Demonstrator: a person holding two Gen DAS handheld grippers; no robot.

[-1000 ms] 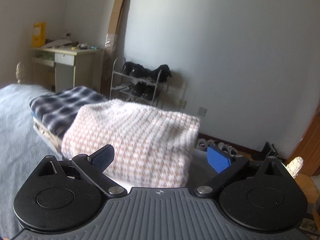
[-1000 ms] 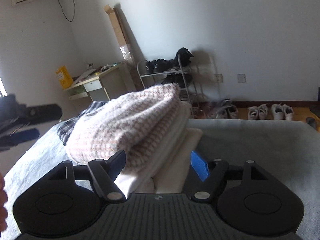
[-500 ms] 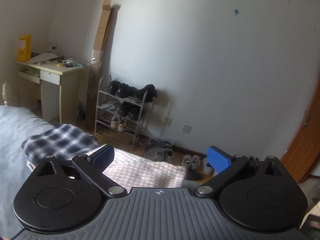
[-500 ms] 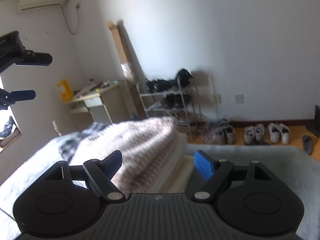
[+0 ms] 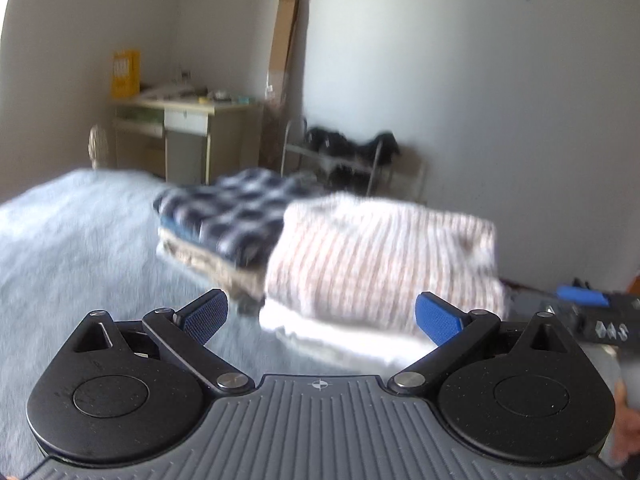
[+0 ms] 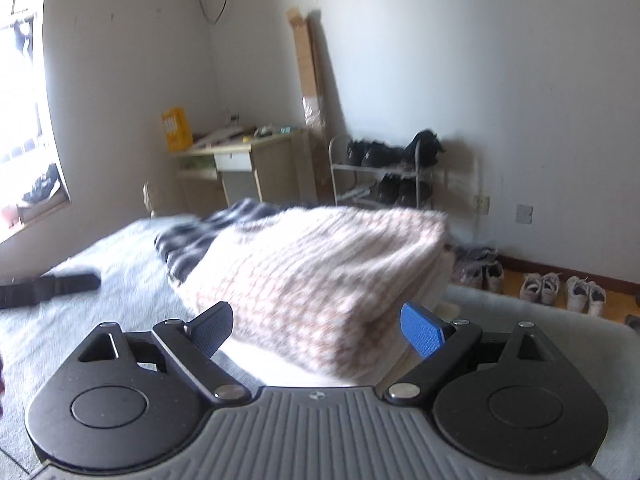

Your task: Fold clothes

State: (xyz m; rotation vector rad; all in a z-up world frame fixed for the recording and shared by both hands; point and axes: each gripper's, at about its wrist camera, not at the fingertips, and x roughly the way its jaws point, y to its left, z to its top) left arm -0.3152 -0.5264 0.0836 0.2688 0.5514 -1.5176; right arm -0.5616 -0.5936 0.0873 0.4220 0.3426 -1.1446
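On the bed: a grey-blue bed cover [image 5: 80, 240] carries two piles of folded clothes, side by side and touching.
Knit sweater: the pink-and-white knit sweater [image 5: 380, 256] lies folded on top of the nearer pile, over white folded garments [image 5: 340, 332].
Plaid shirt: the dark plaid shirt [image 5: 232, 216] tops the farther pile, over beige layers.
Left gripper: the left gripper [image 5: 320, 316] has its blue-padded fingers [image 5: 204, 316] spread wide, nothing between them; the sweater pile lies just ahead.
Right gripper: the right gripper [image 6: 318, 328] has just been opening, its fingers [image 6: 422, 334] now wide apart and free of the cloth; the near edge of the sweater [image 6: 320, 276] sits in the gap without being pressed.
Room behind: a pale desk [image 6: 248, 164], a leaning cardboard box [image 6: 306, 68] and a shoe rack [image 6: 384, 176] stand along the white wall; sneakers [image 6: 560, 290] lie on the floor.
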